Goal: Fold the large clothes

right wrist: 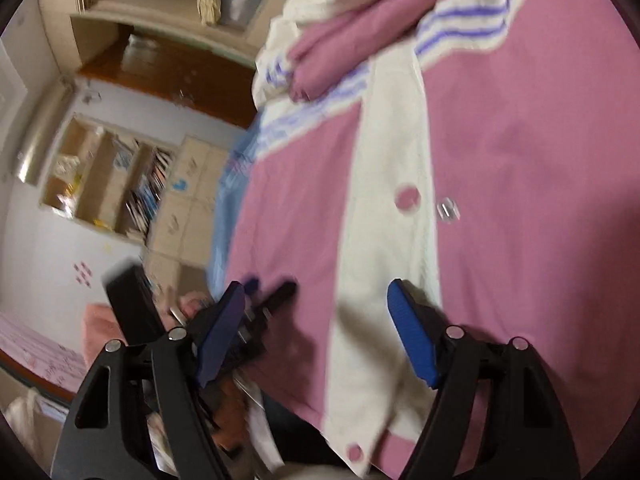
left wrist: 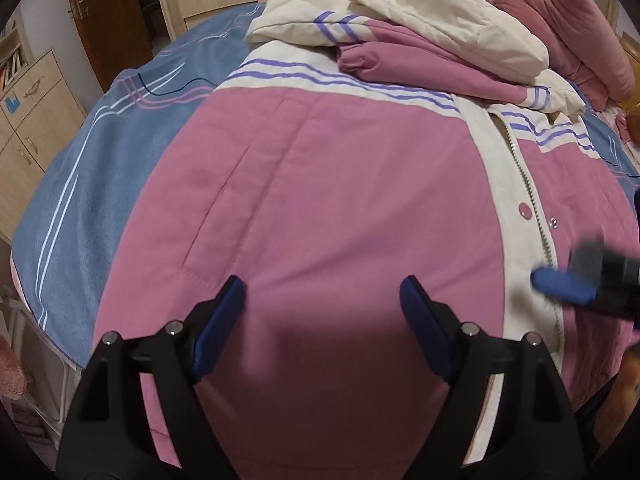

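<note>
A large pink and cream jacket (left wrist: pixel 340 184) with purple stripes lies front up on the bed, zip and snap placket (left wrist: pixel 524 208) toward the right. Its pink sleeve (left wrist: pixel 420 60) and cream hood (left wrist: pixel 452 20) are bunched over the top. My left gripper (left wrist: pixel 322 284) hovers open over the pink front panel, nothing between its fingers. A blurred blue finger (left wrist: pixel 560 286) of the right gripper shows by the placket. In the right wrist view my right gripper (right wrist: pixel 316 286) stands open over the cream placket (right wrist: pixel 384 208), with the left gripper (right wrist: pixel 264 300) just to its left.
A blue bedspread (left wrist: pixel 100 160) lies under the jacket, its edge at the left. A pink blanket pile (left wrist: pixel 568 20) sits at the far right. Wooden cabinets (left wrist: pixel 32 120) and a brown door (left wrist: pixel 108 12) stand beyond the bed, with wall shelves (right wrist: pixel 120 184).
</note>
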Demonstrator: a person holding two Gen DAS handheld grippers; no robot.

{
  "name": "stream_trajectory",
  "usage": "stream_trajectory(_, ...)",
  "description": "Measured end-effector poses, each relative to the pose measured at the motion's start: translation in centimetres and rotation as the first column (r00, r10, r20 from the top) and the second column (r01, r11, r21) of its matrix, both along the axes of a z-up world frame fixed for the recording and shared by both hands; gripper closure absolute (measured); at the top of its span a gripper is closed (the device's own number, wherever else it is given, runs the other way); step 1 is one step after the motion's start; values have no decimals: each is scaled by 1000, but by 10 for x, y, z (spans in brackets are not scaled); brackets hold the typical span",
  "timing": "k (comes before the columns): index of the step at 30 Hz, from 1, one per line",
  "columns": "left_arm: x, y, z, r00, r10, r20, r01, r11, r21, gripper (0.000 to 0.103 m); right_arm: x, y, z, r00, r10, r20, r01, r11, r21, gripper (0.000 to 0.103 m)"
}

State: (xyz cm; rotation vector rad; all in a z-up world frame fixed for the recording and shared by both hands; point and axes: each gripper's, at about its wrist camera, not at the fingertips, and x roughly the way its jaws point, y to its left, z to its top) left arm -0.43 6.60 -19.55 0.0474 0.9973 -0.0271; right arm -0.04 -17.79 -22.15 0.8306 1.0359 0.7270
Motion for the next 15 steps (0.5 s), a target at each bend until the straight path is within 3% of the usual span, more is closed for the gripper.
stream_trajectory(2,-2,-1,0,1000,0,3,0,1000,8,20,8,4,6,1000,0,12,1,999,-40,42)
stream_trajectory(7,-5,3,1,1000,5,-5,-5,1000,-17,20,5,-4,5,998,-47,-50,36,978,-205,43)
stream_trajectory(15,-8,3,-1,1000,15,-3,-15,1000,-17,20,7,3,-10,997,-45,-66,33,985,-170,42)
